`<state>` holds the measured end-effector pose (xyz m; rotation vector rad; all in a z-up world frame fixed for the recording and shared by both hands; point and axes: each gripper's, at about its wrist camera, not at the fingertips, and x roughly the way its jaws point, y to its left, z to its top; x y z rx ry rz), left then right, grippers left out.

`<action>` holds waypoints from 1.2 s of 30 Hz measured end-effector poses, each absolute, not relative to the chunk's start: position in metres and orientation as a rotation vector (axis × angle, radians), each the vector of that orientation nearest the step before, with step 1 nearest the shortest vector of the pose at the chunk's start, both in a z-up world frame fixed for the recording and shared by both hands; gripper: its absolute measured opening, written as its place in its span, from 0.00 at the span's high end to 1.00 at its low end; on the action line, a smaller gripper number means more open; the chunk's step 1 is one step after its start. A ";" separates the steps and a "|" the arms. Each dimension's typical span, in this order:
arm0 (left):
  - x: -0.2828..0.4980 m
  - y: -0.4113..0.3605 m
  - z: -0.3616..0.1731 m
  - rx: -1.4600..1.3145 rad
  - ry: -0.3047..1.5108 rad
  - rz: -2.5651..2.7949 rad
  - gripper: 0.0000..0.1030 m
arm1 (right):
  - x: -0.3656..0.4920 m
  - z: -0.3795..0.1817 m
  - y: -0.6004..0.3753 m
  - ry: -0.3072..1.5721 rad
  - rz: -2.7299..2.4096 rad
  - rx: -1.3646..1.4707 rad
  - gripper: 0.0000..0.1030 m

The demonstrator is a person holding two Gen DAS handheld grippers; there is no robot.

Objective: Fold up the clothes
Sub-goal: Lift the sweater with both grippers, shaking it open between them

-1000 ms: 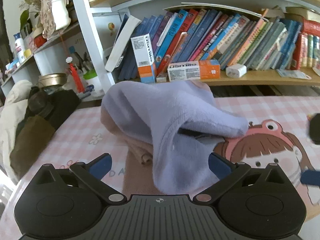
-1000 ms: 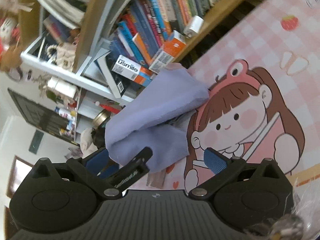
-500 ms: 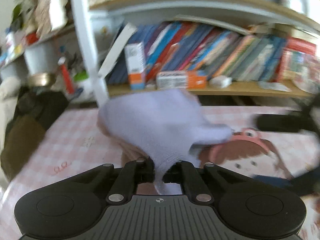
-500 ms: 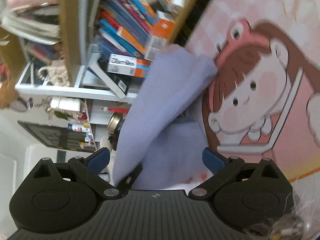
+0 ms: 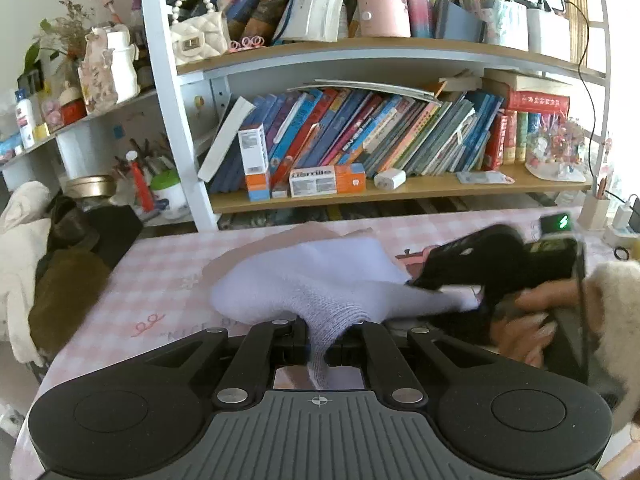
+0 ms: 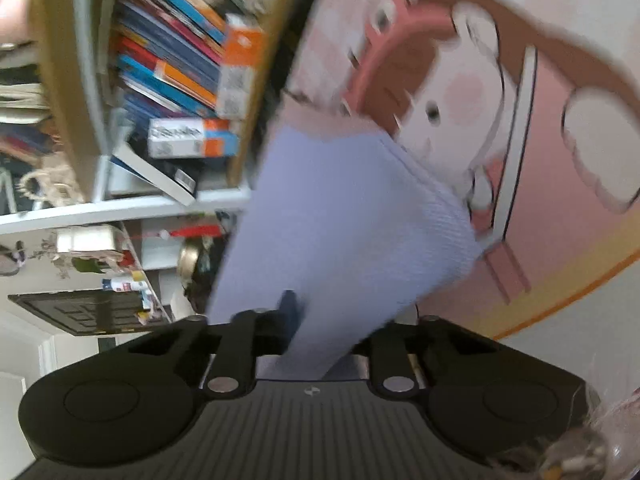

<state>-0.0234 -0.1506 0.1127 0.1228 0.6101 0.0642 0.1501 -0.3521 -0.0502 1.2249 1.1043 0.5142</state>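
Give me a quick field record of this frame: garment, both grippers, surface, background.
garment: lavender knit cloth, bunched, partly lifted off the table
left gripper: shut on the cloth's near fold
right gripper: jaws closing, cloth between them, pads pressing it
under garment: beige cloth, mostly covered
surface: pink checked tablecloth with cartoon girl print
background: bookshelf with leaning books
image quality: right wrist view blurred

- The right wrist view is smeared with motion blur: the books [image 6: 168,60] and the cartoon print on the bench [image 6: 480,92] cannot be read.
- The lilac cloth [image 6: 340,220] covers the right claw's [image 6: 316,336] fingertips.
- In the left wrist view the hand [image 5: 528,320] is blurred, and the right claw's [image 5: 460,276] tips are hidden by cloth [image 5: 320,284].
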 end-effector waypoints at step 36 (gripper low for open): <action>0.018 -0.076 0.033 -0.271 0.825 -0.184 0.94 | 0.221 0.026 -0.233 0.890 0.635 0.380 0.92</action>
